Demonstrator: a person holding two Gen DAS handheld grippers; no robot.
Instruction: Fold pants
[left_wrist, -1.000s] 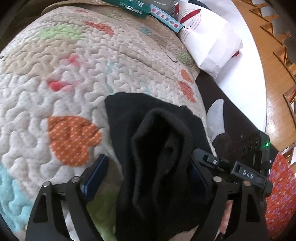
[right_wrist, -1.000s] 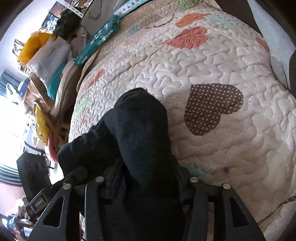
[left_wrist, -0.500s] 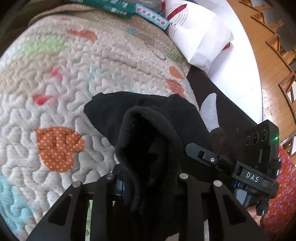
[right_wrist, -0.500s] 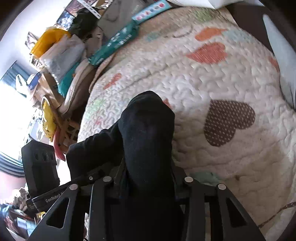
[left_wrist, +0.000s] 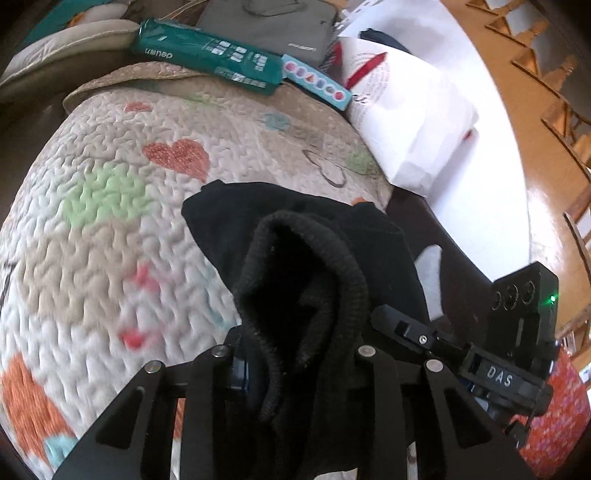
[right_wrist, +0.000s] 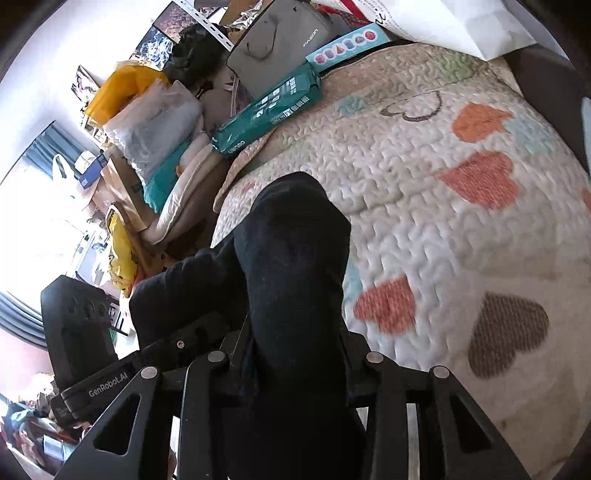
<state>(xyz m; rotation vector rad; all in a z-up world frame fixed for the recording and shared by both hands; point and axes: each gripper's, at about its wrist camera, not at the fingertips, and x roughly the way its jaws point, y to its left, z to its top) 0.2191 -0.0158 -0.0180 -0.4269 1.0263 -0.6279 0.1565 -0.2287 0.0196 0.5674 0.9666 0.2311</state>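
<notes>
**Both tools pinching black pants above the quilt**

Left tool (left_wrist: 295, 354) has its fingers pressed onto a bunched fold of the black knit pants (left_wrist: 306, 266), ribbed edge curling up between them. My right tool (right_wrist: 295, 354) likewise pinches a thick fold of the same dark cloth (right_wrist: 291, 258), which rises between its fingers. I see the pants stretched between both tools, over the cream quilted bedspread with coloured hearts (left_wrist: 110, 221). At the far edge lie a teal plastic packet (left_wrist: 207, 55), a grey flat bag (left_wrist: 273, 22) and a white paper bag (left_wrist: 406, 122).
</notes>
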